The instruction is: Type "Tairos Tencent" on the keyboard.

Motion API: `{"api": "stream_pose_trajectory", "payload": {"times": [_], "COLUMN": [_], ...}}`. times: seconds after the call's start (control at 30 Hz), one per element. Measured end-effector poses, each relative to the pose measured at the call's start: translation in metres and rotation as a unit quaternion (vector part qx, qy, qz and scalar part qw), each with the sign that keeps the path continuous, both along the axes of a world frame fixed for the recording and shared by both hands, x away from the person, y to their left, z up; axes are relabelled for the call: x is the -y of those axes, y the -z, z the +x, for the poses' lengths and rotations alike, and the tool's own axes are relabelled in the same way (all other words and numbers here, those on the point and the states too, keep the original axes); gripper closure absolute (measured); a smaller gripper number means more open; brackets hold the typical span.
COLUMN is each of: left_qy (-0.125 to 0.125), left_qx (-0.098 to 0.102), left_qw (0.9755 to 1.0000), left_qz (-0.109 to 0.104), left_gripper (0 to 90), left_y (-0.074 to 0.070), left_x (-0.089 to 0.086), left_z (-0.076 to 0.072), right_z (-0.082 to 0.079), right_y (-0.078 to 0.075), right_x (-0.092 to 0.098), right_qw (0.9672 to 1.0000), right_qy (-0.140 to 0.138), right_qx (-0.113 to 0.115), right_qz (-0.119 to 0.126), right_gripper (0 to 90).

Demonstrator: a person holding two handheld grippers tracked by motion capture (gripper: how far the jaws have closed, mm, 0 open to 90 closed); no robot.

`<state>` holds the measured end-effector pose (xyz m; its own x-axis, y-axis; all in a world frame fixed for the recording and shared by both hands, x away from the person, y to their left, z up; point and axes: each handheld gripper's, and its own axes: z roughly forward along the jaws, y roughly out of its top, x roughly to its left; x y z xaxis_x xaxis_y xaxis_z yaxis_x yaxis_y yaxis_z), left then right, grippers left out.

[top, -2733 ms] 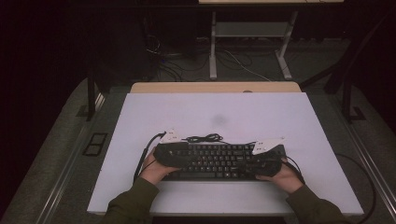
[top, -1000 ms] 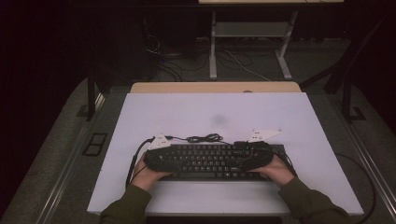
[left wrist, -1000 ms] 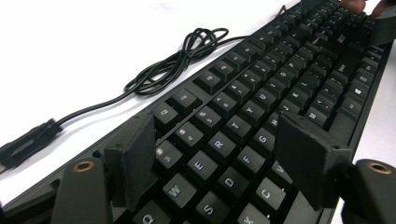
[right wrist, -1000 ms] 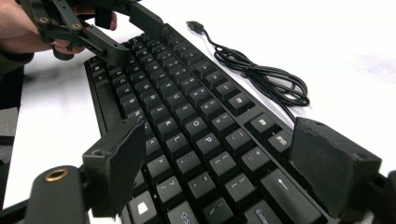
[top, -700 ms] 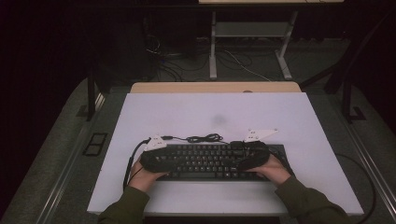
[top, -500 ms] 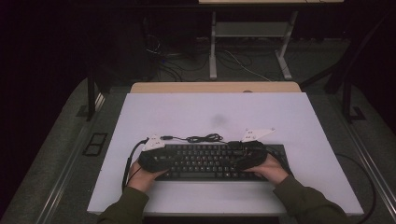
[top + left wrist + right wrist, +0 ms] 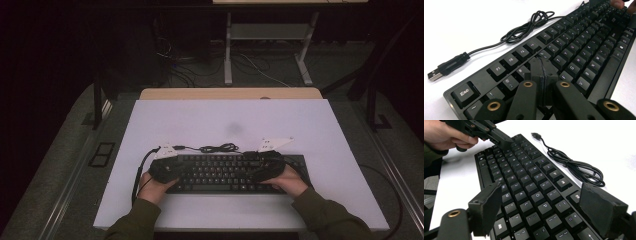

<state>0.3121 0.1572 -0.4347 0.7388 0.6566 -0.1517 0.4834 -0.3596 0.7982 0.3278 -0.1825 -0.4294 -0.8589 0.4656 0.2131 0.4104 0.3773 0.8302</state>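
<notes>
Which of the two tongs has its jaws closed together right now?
The left tongs: their jaws have just closed pad to pad, with nothing between them, tips over the keyboard's upper letter rows. The right tongs stand wide open above the keys.

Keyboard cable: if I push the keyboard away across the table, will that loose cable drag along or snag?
The cable looks thin and floppy, lying in a loose coil beside the keyboard, so it would probably bunch up instead of resisting. Its plug lies free on the smooth white table, so a snag seems unlikely. The keyboard itself looks stiff and should slide flat.
</notes>
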Motion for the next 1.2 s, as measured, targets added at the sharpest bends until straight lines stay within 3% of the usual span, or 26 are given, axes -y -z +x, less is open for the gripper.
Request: {"api": "stream_pose_trajectory", "payload": {"times": [0.73,1.2], "left_qy": [0.011,0.015], "left_qx": [-0.012,-0.007], "left_qw": [0.9997,0.9998], "left_qz": [0.016,0.008], "left_gripper": [89.2,89.1], "left_y": [0.0069,0.0036], "left_x": [0.0097,0.0084], "left_z": [0.0043,0.0031], "right_z": [-0.0001,0.0004], "right_y": [0.0002,0.0002], "right_x": [0.0001,0.0005], "right_qw": [1.0000,1.0000], "right_qy": [-0.001,0.000], "right_qx": [-0.002,0.000], "right_qz": [-0.004,-0.003], "right_gripper": [18.4,18.4]}}
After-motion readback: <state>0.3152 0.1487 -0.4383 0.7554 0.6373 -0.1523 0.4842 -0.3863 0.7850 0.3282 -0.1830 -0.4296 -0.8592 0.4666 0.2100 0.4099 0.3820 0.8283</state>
